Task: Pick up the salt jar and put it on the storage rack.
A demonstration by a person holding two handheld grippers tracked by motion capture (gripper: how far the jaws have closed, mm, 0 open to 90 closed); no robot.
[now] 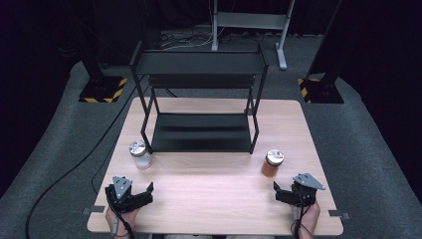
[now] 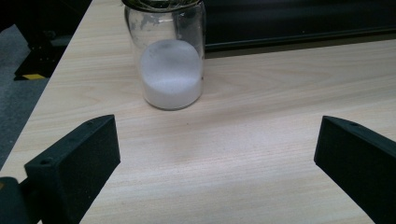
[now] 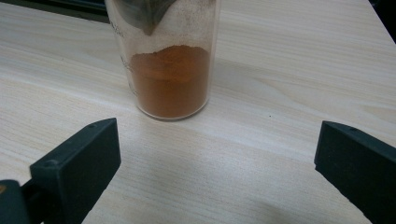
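Observation:
A glass jar of white powder (image 1: 141, 155) with a silver lid stands near the table's left side, just ahead of my left gripper (image 1: 141, 192). In the left gripper view the same jar (image 2: 170, 70) is upright beyond the wide-open jaws of that gripper (image 2: 217, 140), untouched. A taller jar of orange-brown powder (image 1: 272, 163) stands at the right, a little ahead and to the left of my right gripper (image 1: 284, 191). The right gripper view has this jar (image 3: 168, 79) close in front of the gripper (image 3: 217, 140), whose jaws are open with nothing between them.
A black two-level metal rack (image 1: 199, 134) stands at the back half of the wooden table (image 1: 209, 179), its lower shelf just behind both jars. Grey carpet surrounds the table, with black stands and a metal frame beyond. A cable trails off to the left.

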